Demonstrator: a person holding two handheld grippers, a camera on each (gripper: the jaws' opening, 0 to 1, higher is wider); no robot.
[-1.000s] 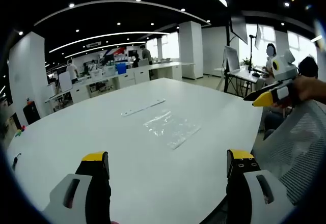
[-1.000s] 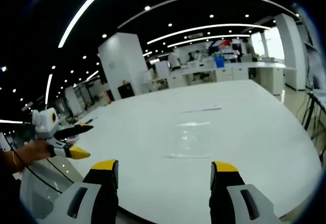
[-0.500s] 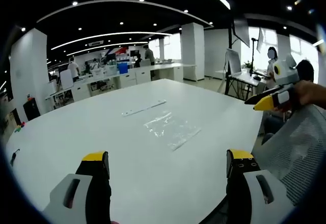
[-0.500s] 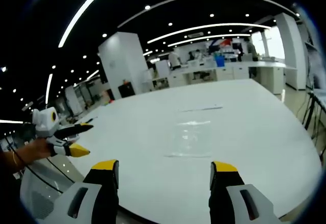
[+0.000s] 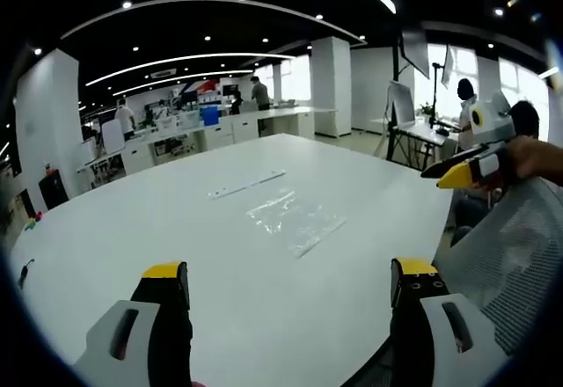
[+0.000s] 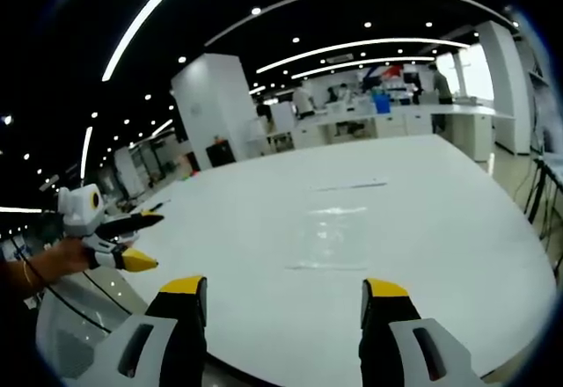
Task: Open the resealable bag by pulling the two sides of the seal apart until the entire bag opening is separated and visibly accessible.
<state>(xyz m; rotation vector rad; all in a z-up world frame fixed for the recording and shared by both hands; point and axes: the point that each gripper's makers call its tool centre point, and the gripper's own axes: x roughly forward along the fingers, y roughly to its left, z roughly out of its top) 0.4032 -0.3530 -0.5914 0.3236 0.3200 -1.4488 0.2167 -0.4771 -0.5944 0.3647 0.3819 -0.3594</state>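
We hold both grippers off the near edge of the white table, jaws spread and empty — left gripper, right gripper. The clear resealable bag lies flat ahead of them, well apart, beside a clear strip. It looks thin, limp and slippery, so we'd pinch each lip right at the seal.
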